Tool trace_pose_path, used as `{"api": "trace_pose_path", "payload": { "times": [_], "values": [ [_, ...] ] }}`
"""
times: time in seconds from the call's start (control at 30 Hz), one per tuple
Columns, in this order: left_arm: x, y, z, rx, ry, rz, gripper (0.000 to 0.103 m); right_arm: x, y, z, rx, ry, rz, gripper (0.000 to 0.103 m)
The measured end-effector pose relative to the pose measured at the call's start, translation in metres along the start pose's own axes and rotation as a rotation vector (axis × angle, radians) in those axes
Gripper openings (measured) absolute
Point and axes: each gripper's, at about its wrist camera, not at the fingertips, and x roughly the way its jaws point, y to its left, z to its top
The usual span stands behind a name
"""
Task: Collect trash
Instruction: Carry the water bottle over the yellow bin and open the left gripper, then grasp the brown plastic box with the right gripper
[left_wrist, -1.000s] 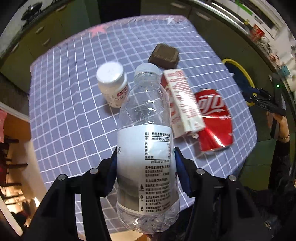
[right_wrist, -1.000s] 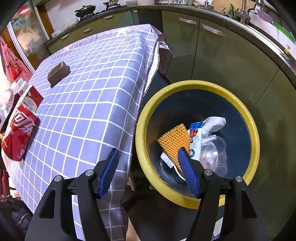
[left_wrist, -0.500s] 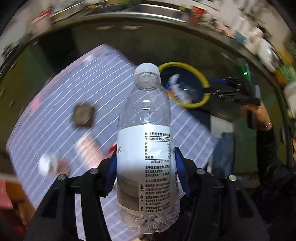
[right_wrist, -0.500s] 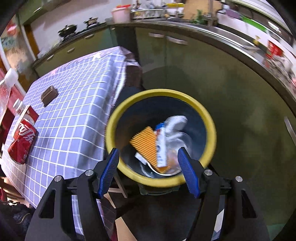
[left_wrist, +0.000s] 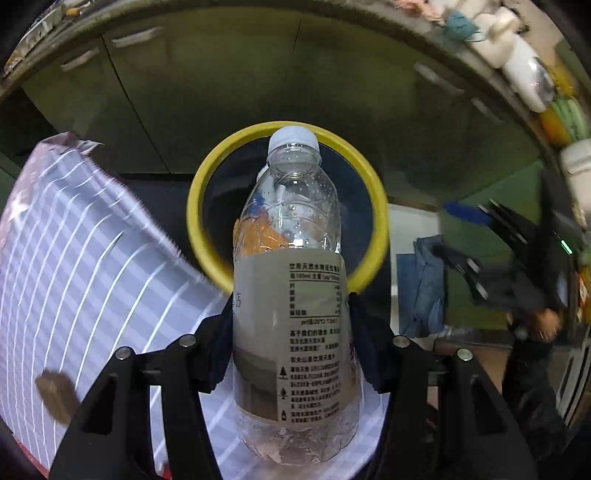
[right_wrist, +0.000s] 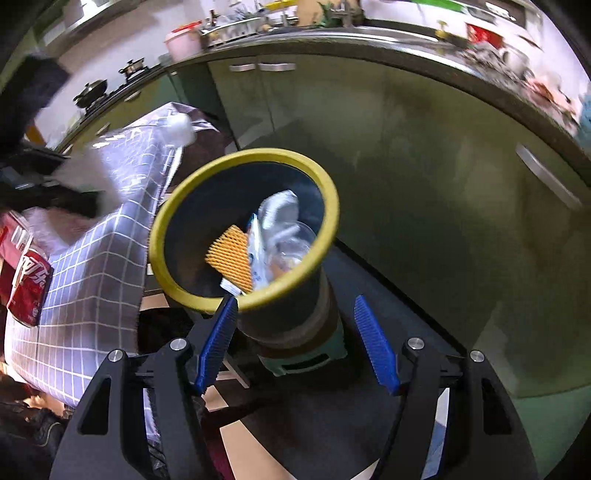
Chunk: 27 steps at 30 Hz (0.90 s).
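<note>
Kitchen bin (left_wrist: 376, 206) behind clear, white-capped, labelled bottle (left_wrist: 291, 295).

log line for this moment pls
left gripper: jaws shut on plastic bottle | right gripper: jaws open, empty | bottle lined up with yellow-rimmed bin | not dropped yet

A table under a purple-and-white checked cloth (right_wrist: 92, 273) carries a red soda can (right_wrist: 29, 291) near its edge and a small brown object (left_wrist: 55, 400), blurred, well apart.
</note>
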Motion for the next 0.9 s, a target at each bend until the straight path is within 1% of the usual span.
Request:
{"api": "trace_pose_path", "payload": {
  "times": [0.03, 0.13, 0.2, 0.23, 0.3, 0.4, 0.5, 0.57, 0.6, 0.63, 0.73, 0.8, 0.9],
  "values": [
    [0.013, -0.001, 0.01, 0.007, 0.009, -0.002, 0.055, 0.001, -0.002, -0.002, 0.007, 0.003, -0.001, 0.066],
    [0.036, -0.003, 0.03, 0.003, -0.014, 0.02, 0.055, 0.003, -0.01, -0.01, 0.024, 0.019, -0.004, 0.066],
    [0.045, -0.004, 0.038, 0.004, -0.022, 0.048, 0.066, 0.003, -0.013, -0.013, 0.032, 0.025, -0.003, 0.066],
    [0.048, -0.003, 0.041, -0.002, -0.026, 0.074, 0.075, 0.004, -0.013, -0.014, 0.034, 0.028, -0.003, 0.066],
    [0.043, -0.002, 0.039, 0.0, -0.036, 0.082, 0.075, 0.003, -0.014, -0.017, 0.036, 0.031, 0.002, 0.066],
    [0.021, -0.003, 0.025, 0.007, -0.064, 0.072, 0.075, 0.004, -0.015, -0.017, 0.041, 0.03, 0.003, 0.066],
    [-0.023, -0.005, -0.007, 0.012, -0.141, 0.062, 0.075, 0.005, -0.014, -0.015, 0.042, 0.024, 0.008, 0.066],
    [-0.051, -0.002, -0.032, -0.004, -0.192, 0.051, 0.075, 0.005, -0.011, -0.014, 0.035, 0.019, 0.009, 0.066],
    [-0.059, -0.001, -0.04, -0.011, -0.206, 0.045, 0.075, 0.004, -0.009, -0.012, 0.031, 0.016, 0.008, 0.066],
    [-0.074, 0.003, -0.057, -0.024, -0.229, 0.033, 0.075, 0.003, -0.006, -0.011, 0.026, 0.013, 0.007, 0.066],
    [-0.104, 0.013, -0.102, -0.066, -0.274, 0.016, 0.075, -0.003, 0.003, -0.005, 0.006, 0.001, 0.004, 0.066],
    [-0.119, 0.018, -0.132, -0.094, -0.302, 0.017, 0.076, -0.008, 0.017, 0.005, -0.028, -0.01, 0.013, 0.066],
    [-0.144, 0.03, -0.183, -0.132, -0.361, 0.054, 0.08, -0.01, 0.046, 0.023, -0.087, -0.021, 0.052, 0.067]
  ]
}}
